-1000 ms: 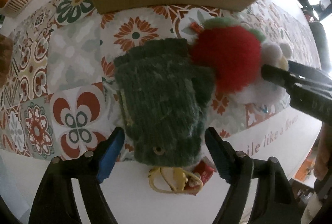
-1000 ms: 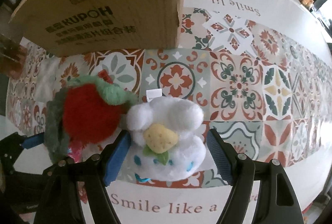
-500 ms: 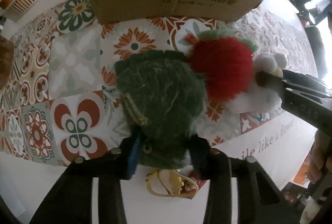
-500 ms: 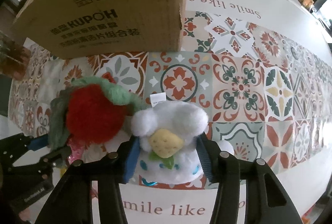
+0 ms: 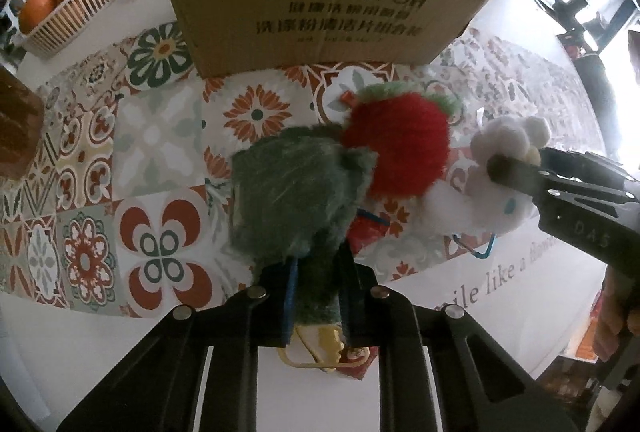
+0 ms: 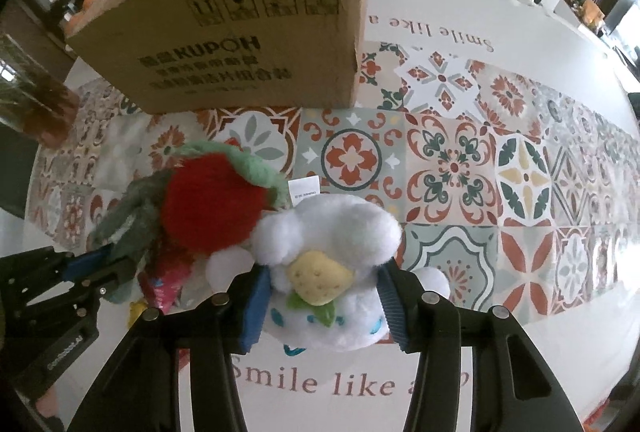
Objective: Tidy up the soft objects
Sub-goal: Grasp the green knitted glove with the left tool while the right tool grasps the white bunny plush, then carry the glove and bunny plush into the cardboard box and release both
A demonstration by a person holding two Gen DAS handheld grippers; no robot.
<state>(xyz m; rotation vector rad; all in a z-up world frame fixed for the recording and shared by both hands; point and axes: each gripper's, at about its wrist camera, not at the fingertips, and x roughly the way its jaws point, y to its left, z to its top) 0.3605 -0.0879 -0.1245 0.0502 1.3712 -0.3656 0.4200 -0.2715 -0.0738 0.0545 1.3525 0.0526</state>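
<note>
Both tongs now grip: left tongs (image 5: pixel 316 296) squeeze the glove (image 5: pixel 296 192), right tongs (image 6: pixel 320 302) the plush (image 6: pixel 332 252); box (image 6: pixel 248 32) lies ahead.

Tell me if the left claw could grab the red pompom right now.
Probably not: the left claw is shut on the green glove, which lies between it and the red pompom.

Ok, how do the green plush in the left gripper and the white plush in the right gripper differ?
The green plush is dark, shaggy and plain; the white plush is smooth, with a yellow strawberry and blue marks. The left gripper pinches the green plush at its narrow end; the right gripper squeezes the white plush across its body. Both touch the red plush.
</note>
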